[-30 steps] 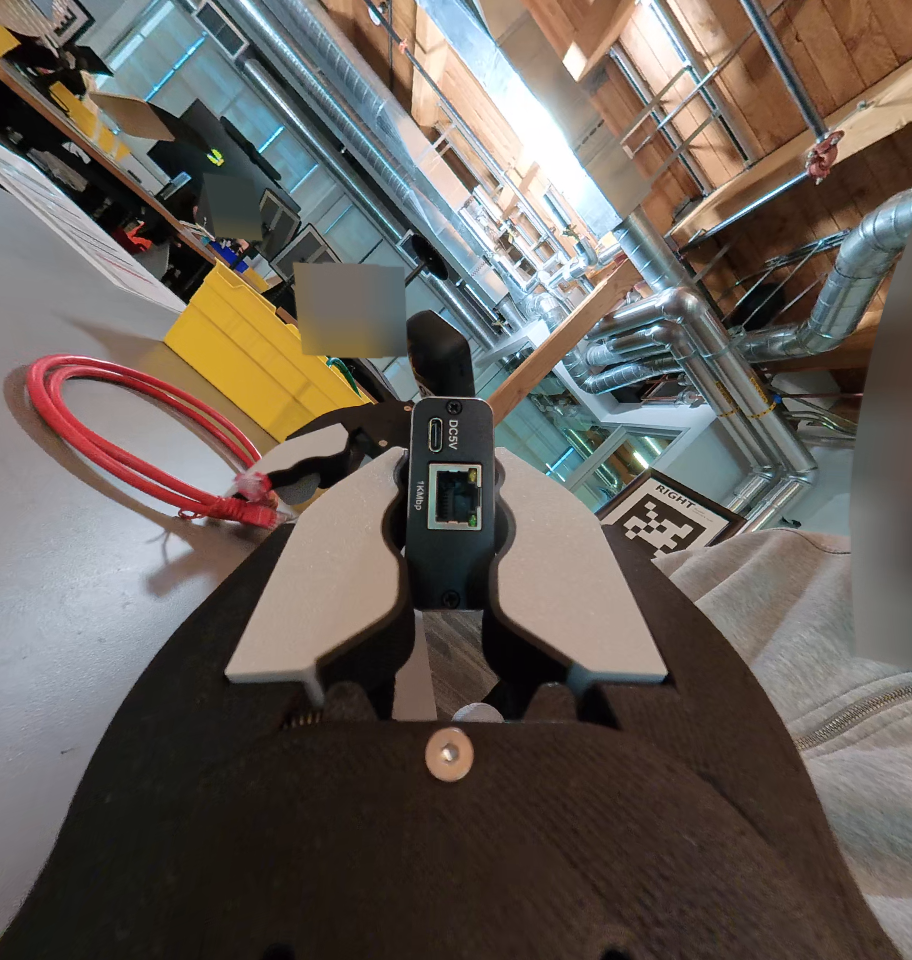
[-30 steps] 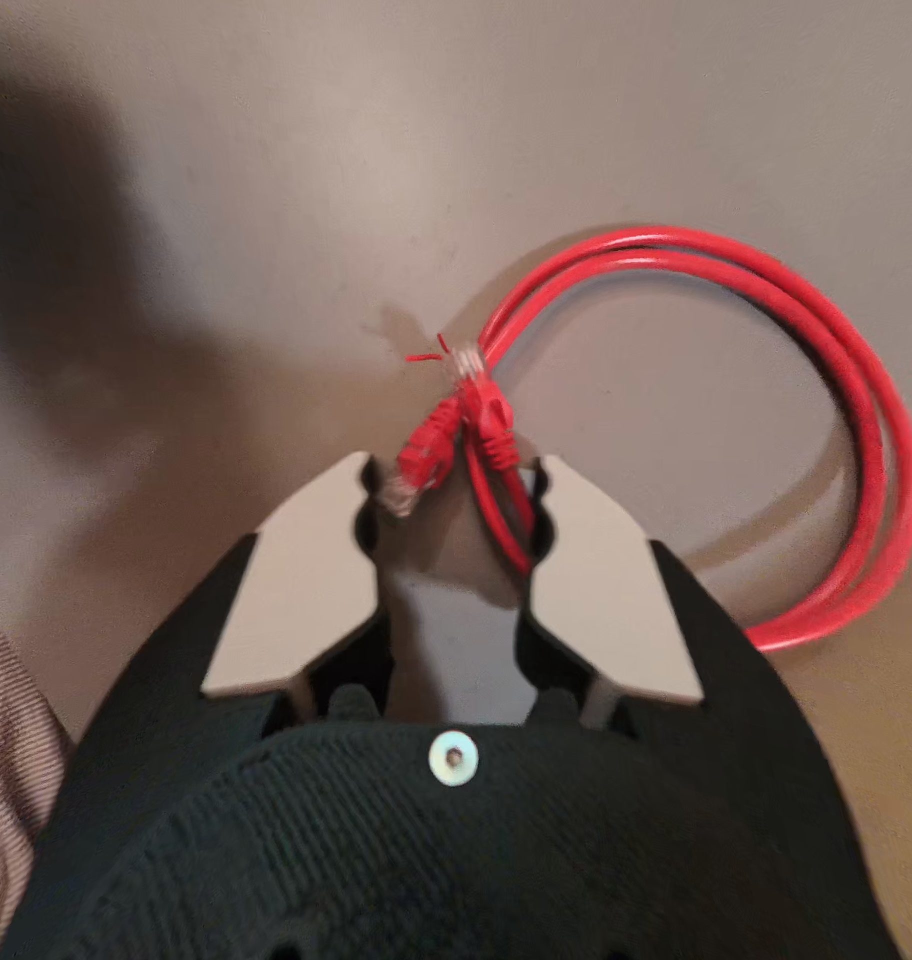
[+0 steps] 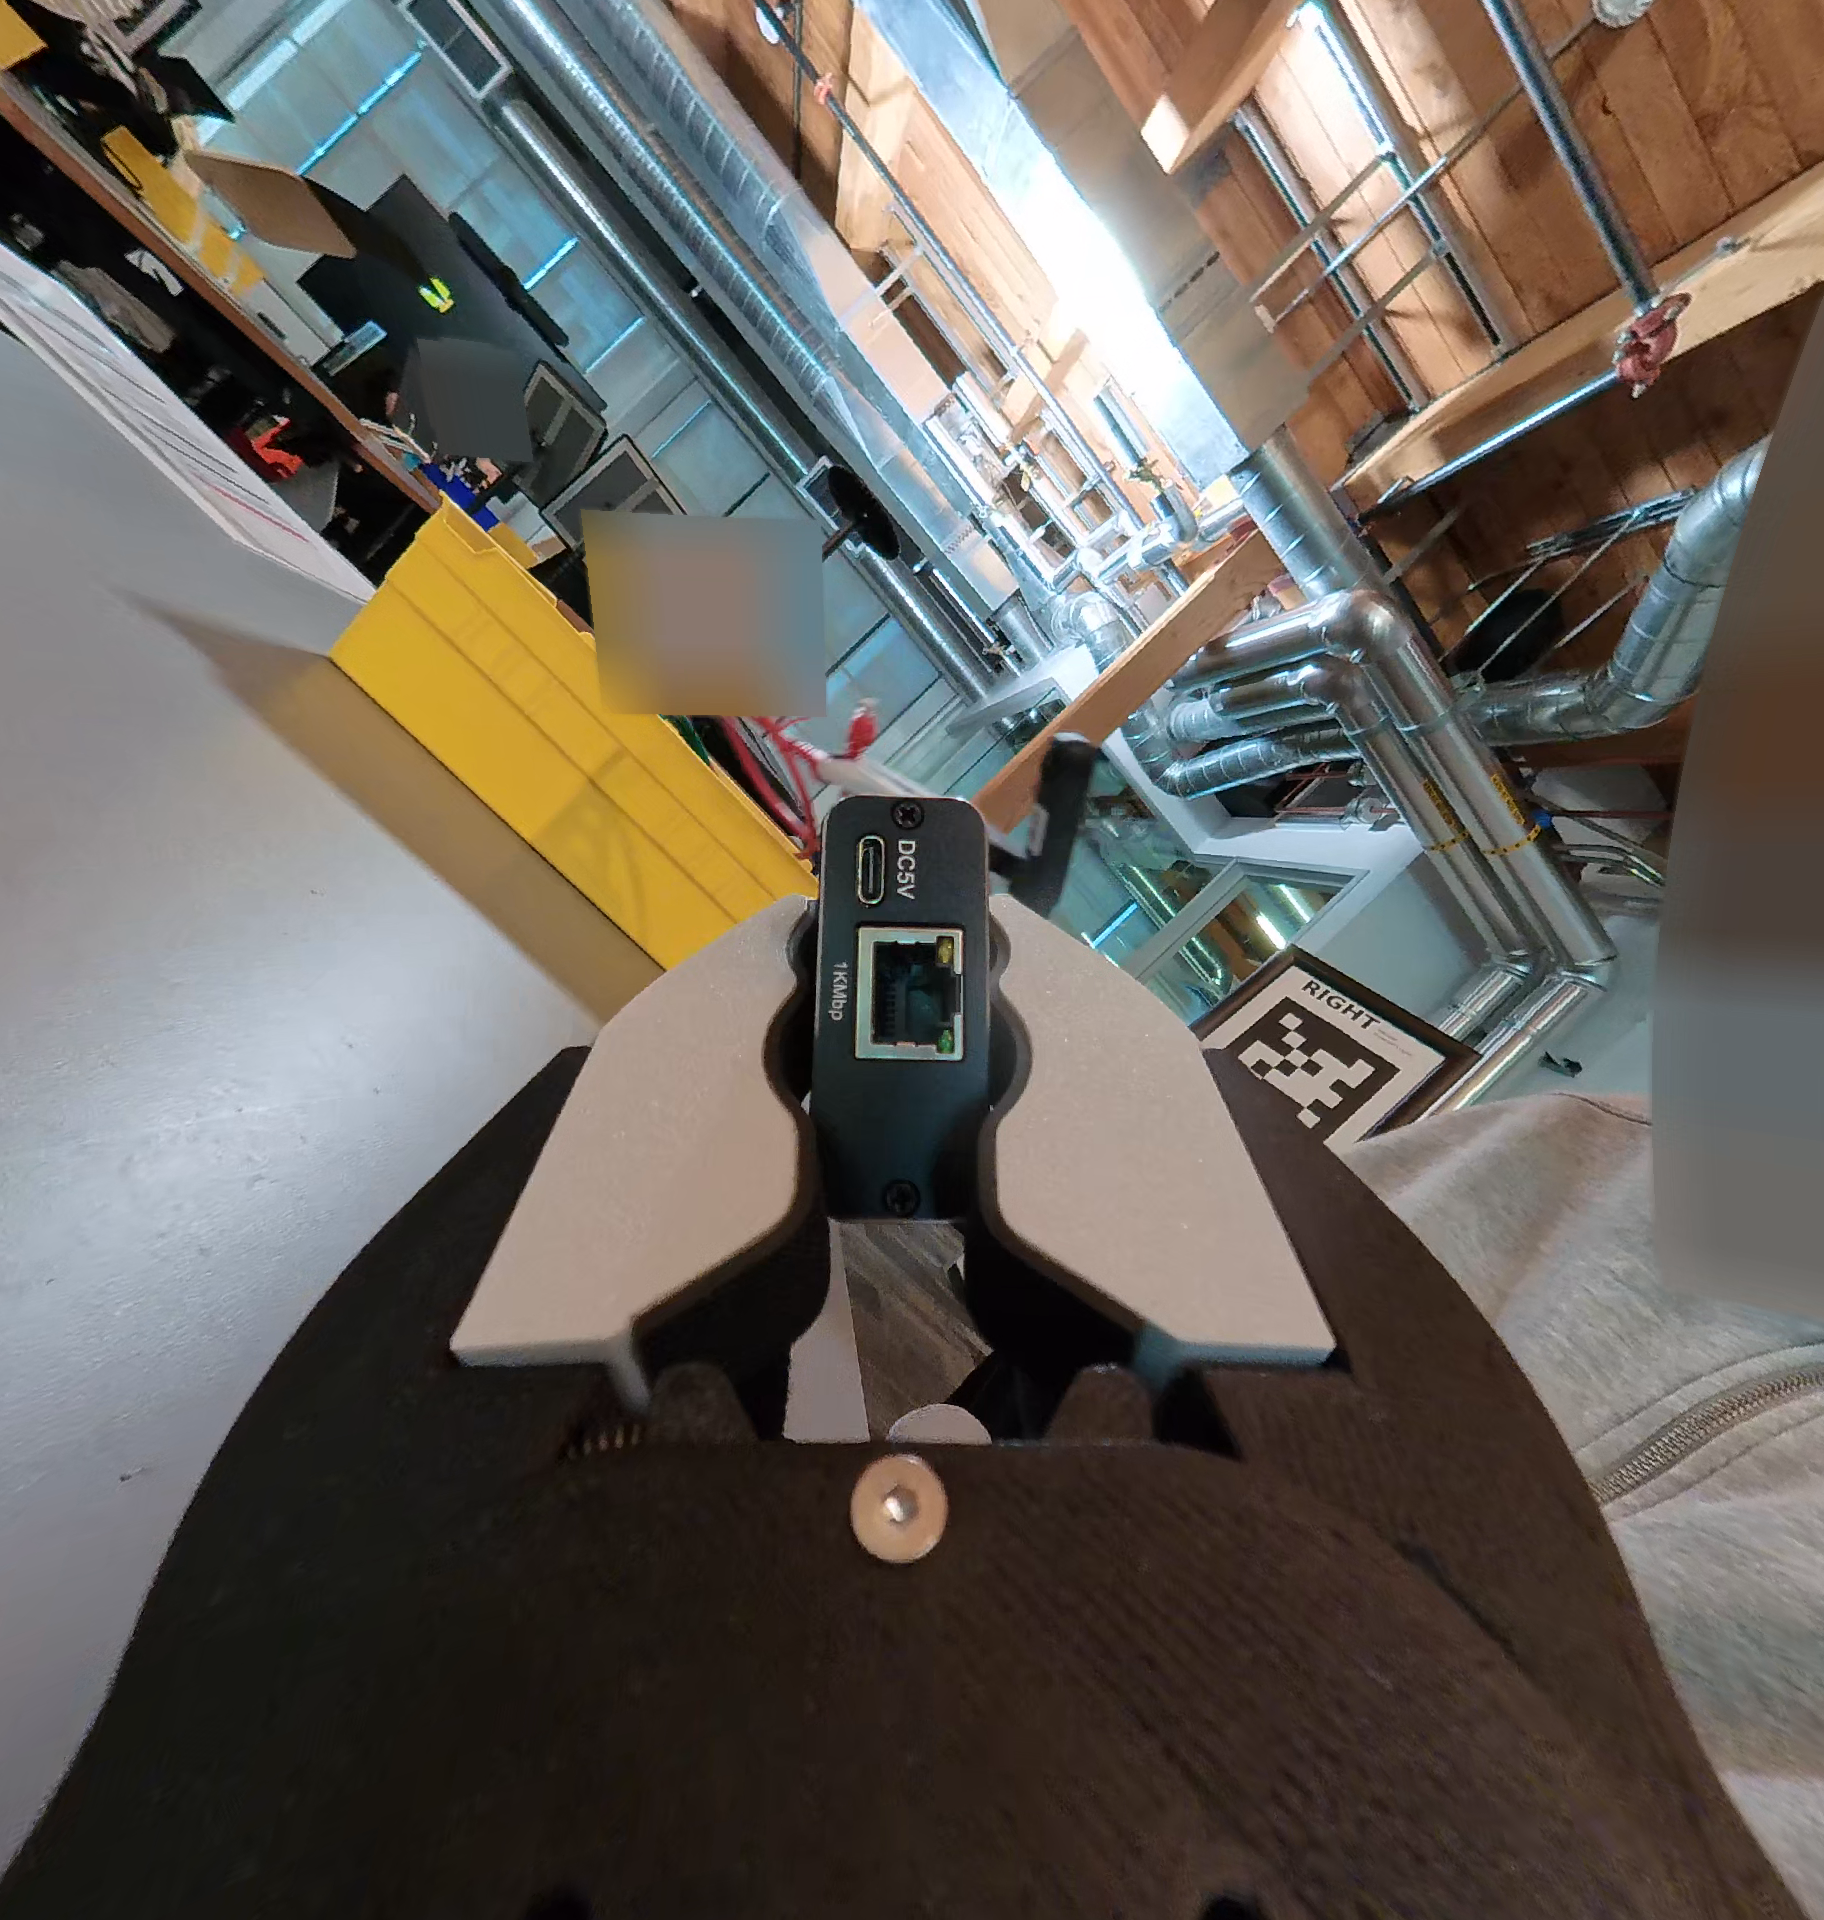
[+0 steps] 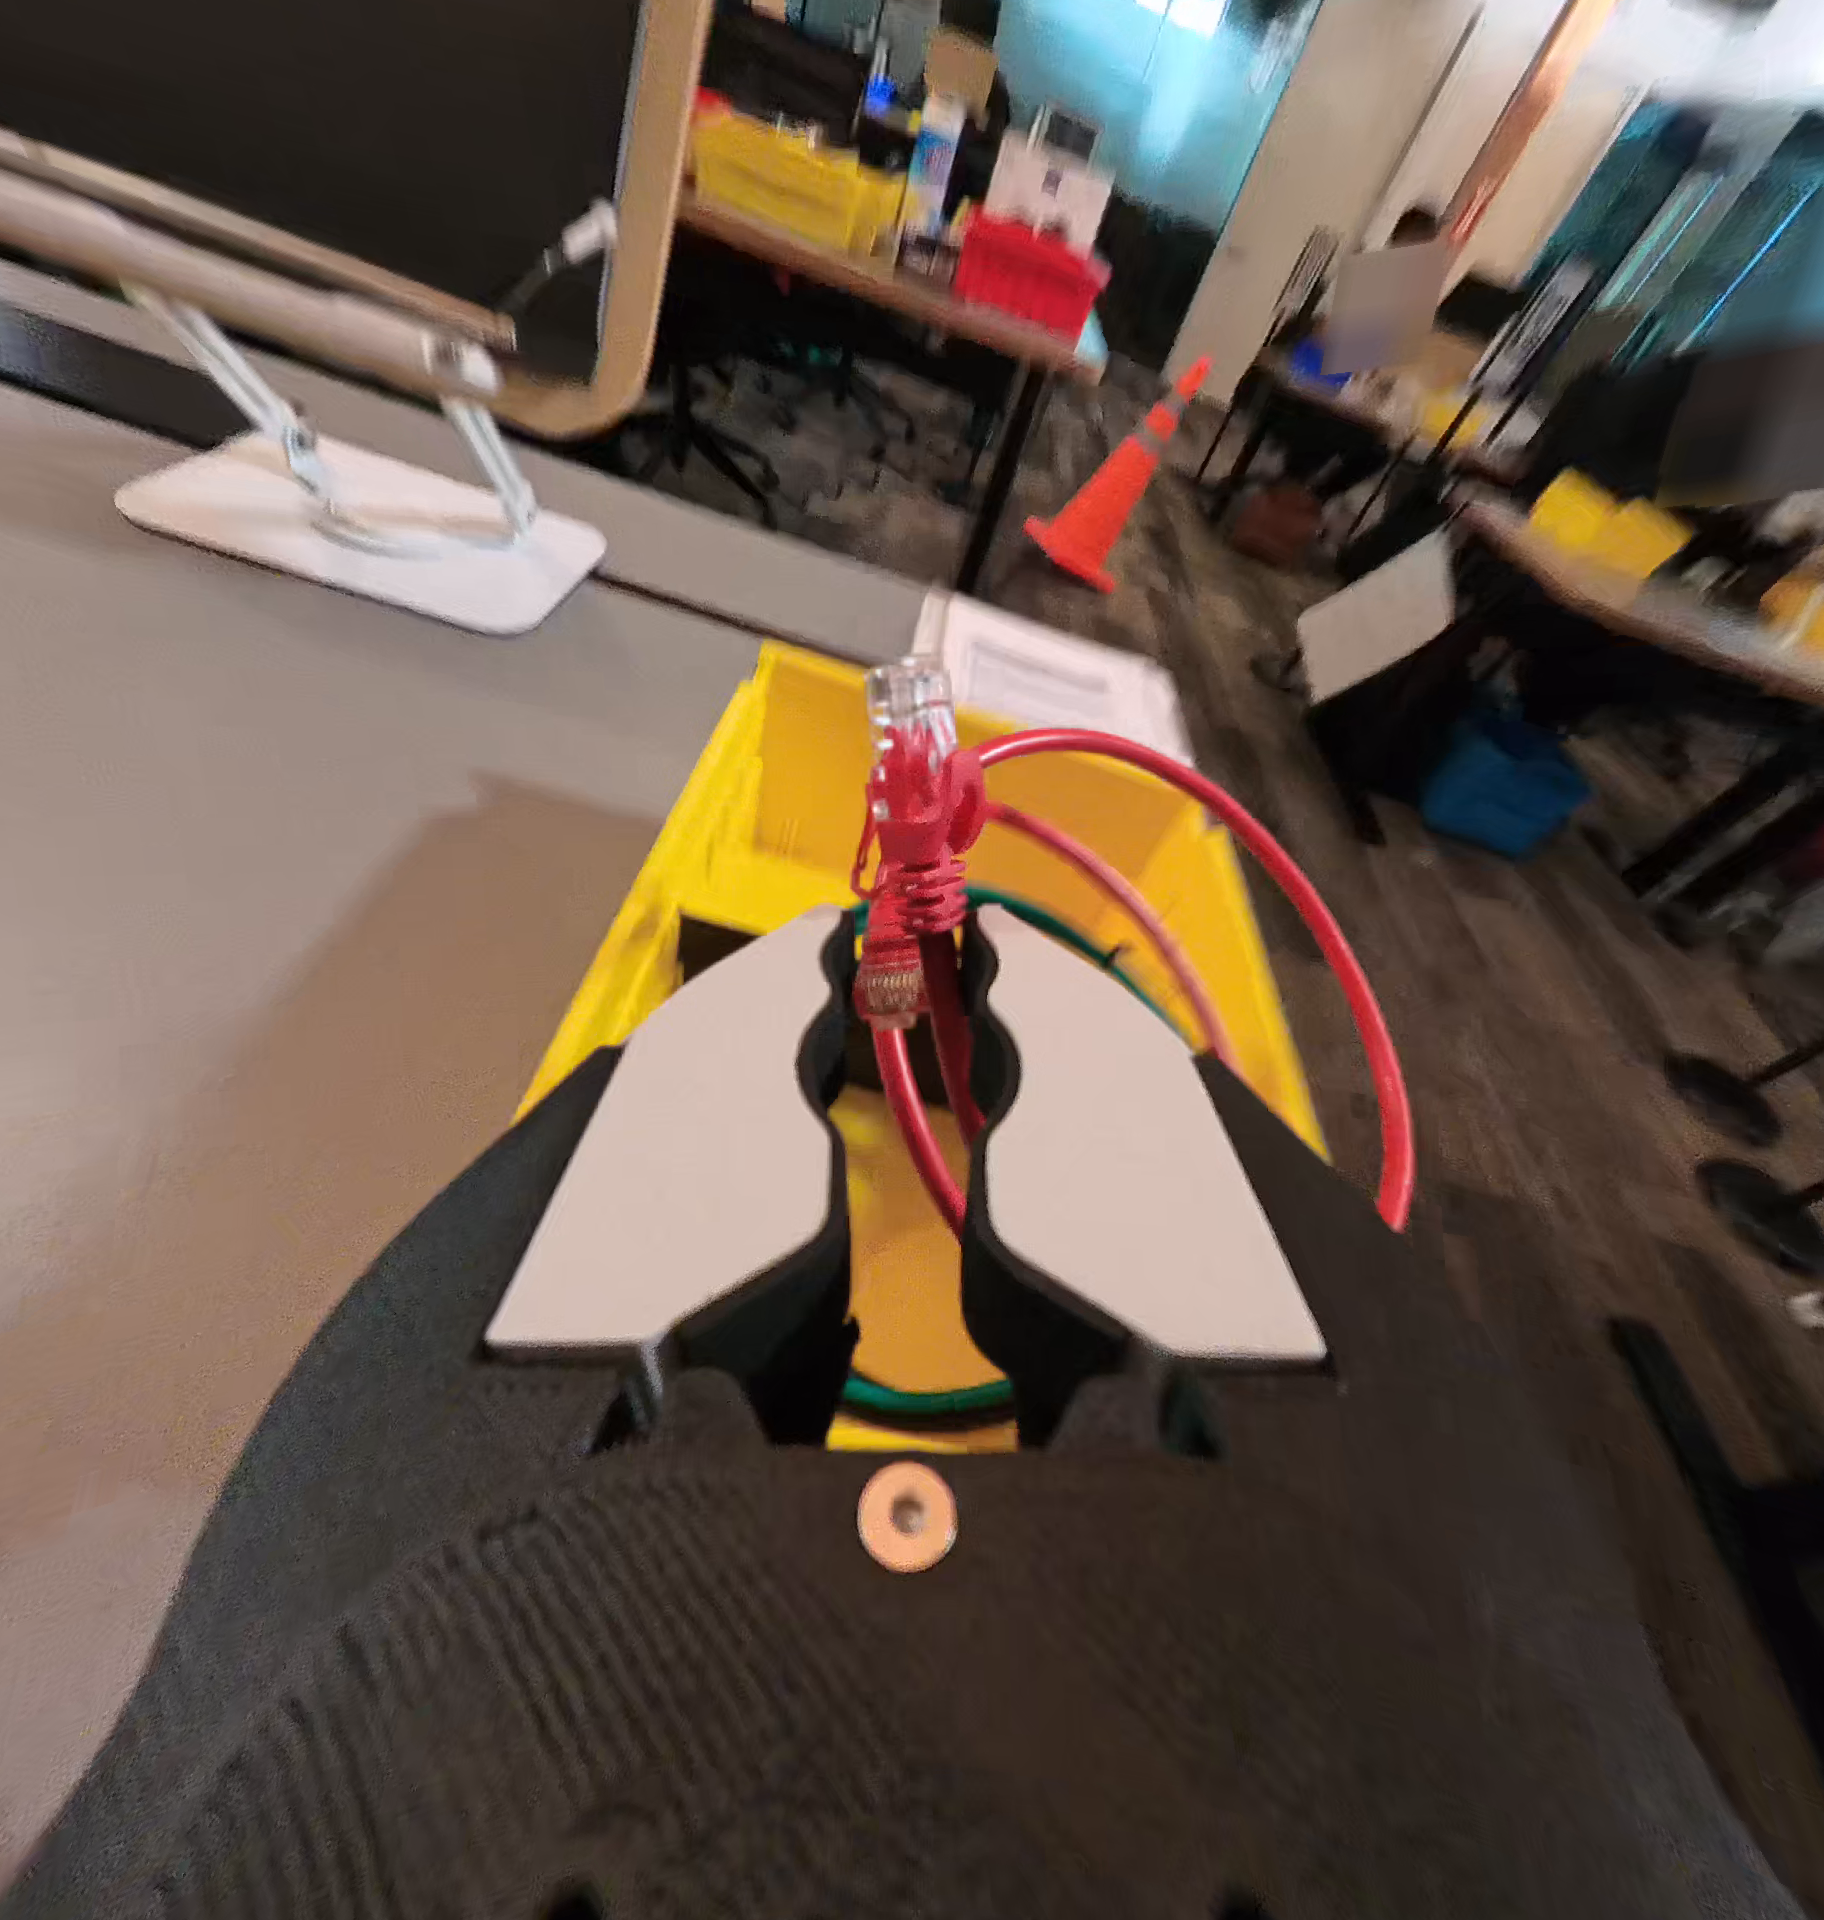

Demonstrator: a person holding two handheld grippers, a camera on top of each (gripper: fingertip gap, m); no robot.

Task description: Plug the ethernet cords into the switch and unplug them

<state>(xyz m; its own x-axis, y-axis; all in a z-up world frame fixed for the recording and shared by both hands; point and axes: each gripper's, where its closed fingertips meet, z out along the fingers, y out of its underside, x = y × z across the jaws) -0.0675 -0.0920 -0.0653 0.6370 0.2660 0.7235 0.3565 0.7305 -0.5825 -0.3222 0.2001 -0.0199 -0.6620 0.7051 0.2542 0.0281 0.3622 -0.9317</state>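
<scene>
Two grippers, both loaded. Left gripper (image 3: 906, 1023) is clamped on the black switch (image 3: 906, 1101), end face toward the camera, ethernet port empty, held up off the grey table (image 3: 160, 1039). Yellow bin (image 3: 534, 727) sits on the table behind it; right gripper (image 3: 1053, 821) shows small past the switch top, with a bit of red cord beside it. Grey sleeve (image 3: 1573, 1299) at the right edge. Right gripper (image 4: 908, 977) pinches the red ethernet cord (image 4: 1334, 935) just below its clear plug (image 4: 908, 696), plug pointing up, second plug hanging between the fingers, the rest looping off right. It hovers above the yellow bin (image 4: 1043, 831), a green cable (image 4: 929, 1392) inside. White stand (image 4: 368, 530) on the table at left, orange cone (image 4: 1116, 488) on the floor beyond. View is motion-blurred.
</scene>
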